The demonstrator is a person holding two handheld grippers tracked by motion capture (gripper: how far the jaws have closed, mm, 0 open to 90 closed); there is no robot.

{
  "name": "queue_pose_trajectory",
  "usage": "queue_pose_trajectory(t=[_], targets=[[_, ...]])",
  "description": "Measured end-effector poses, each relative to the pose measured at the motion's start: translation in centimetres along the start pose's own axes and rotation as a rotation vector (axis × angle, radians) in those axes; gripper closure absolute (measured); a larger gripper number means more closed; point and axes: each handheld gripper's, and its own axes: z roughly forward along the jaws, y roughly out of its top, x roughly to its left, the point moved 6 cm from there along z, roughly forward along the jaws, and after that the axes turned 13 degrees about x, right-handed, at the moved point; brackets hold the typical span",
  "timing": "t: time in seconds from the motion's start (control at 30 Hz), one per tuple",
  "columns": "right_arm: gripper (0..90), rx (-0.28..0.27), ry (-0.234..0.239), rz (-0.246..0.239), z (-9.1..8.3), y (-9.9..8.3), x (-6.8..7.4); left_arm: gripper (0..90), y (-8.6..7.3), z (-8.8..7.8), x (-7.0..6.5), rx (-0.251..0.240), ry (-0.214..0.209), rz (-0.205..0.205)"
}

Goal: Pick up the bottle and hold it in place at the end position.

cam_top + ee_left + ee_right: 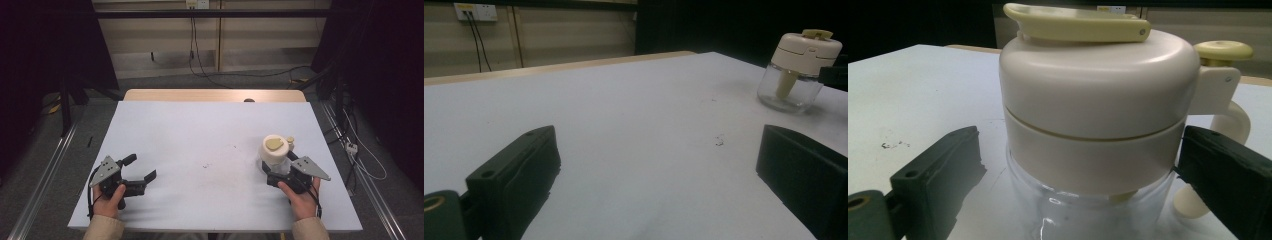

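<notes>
Near the desk's (200, 130) front edge, the left gripper (141, 171) rests with jaws wide, nothing between them. The right gripper (277, 169) has its jaws spread around the jar (274, 151), one touching its cream lid, at the desk's right side.

In the right gripper view the bottom edge cuts off the clear base of the jar (1088, 210). Whether the right gripper (1073, 165) touches the jar's cream lid (1098, 100) is unclear: a gap shows beside one jaw, and the other seems to meet it.
</notes>
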Motion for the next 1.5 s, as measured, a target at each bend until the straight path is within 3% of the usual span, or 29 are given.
queue_pose_trajectory(t=[0.37,0.8,1.5], targets=[[4.3,0.000,-0.018,0.024,0.7,0.3,-0.6,3.3,-0.1,0.1,0.0,0.008,-0.005,-0.002],[3.0,0.030,-0.014,0.024,2.0,0.5,-0.6,3.3,-0.1,0.2,-0.1,0.006,-0.013,-0.001],[4.3,0.026,0.000,0.057,2.9,0.9,-0.6,3.3,-0.1,0.4,-0.1,0.009,-0.022,0.000]])
